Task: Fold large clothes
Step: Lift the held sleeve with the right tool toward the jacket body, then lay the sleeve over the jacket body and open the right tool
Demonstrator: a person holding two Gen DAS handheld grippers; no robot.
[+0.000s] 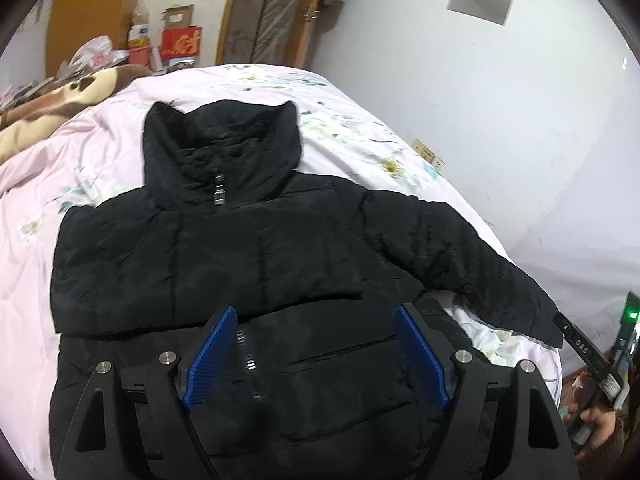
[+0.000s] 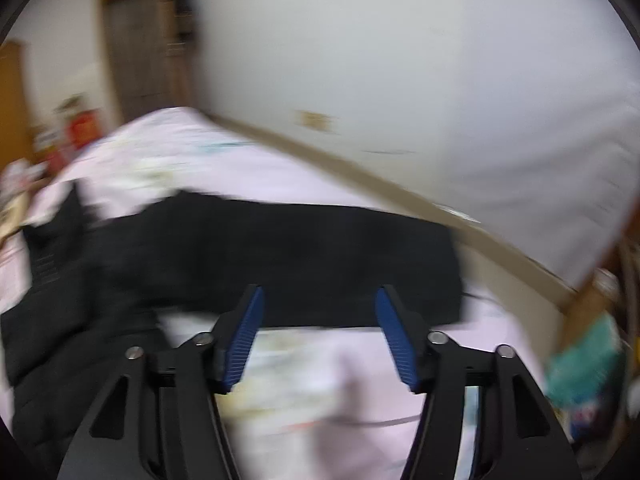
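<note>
A black puffer jacket (image 1: 224, 256) lies front up on the pink bed (image 1: 36, 216), collar toward the far end, zipper down the middle. One sleeve is folded across the chest; the other sleeve (image 1: 472, 256) stretches out to the right. My left gripper (image 1: 316, 312) hovers open over the jacket's lower front, nothing between its blue pads. In the blurred right wrist view, the right gripper (image 2: 320, 292) is open just in front of the outstretched black sleeve (image 2: 320, 256), its jaws empty. The right gripper (image 1: 592, 356) also shows at the left wrist view's right edge, in a hand.
A brown and cream blanket (image 1: 52, 100) and boxes with bags (image 1: 168, 44) crowd the bed's far left end. A white wall (image 1: 480, 92) runs along the bed's right side. A door (image 1: 272, 8) stands behind. Clutter, teal among it (image 2: 584, 368), sits at the right.
</note>
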